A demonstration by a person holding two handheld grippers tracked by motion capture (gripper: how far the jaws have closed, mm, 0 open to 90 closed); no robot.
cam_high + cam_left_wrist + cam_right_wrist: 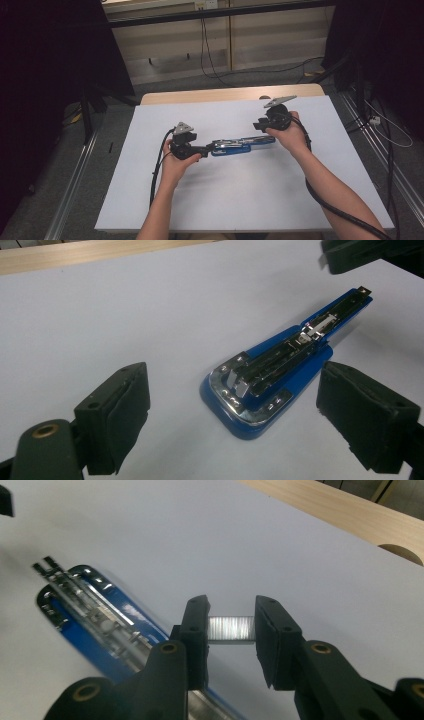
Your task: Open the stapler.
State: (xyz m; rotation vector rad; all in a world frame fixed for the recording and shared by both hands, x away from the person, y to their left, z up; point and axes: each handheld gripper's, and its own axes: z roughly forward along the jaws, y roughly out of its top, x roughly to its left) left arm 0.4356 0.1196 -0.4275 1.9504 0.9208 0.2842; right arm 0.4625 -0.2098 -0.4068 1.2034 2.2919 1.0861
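Blue-and-chrome opened metal stapler (272, 375) lies mid white tabletop (240, 200); right gripper (231, 630) pinches silvery ribbed staple strip (231, 629); left gripper (250, 415) gapes wide, empty.

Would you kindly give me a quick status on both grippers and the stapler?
Left gripper open, straddling the wide end of the blue stapler. Right gripper shut on a strip of staples, above the stapler's open magazine. Stapler flat on the white sheet; nothing in the way.

Lab: black curtains (45, 75), floor rails (75, 175) (cabled)
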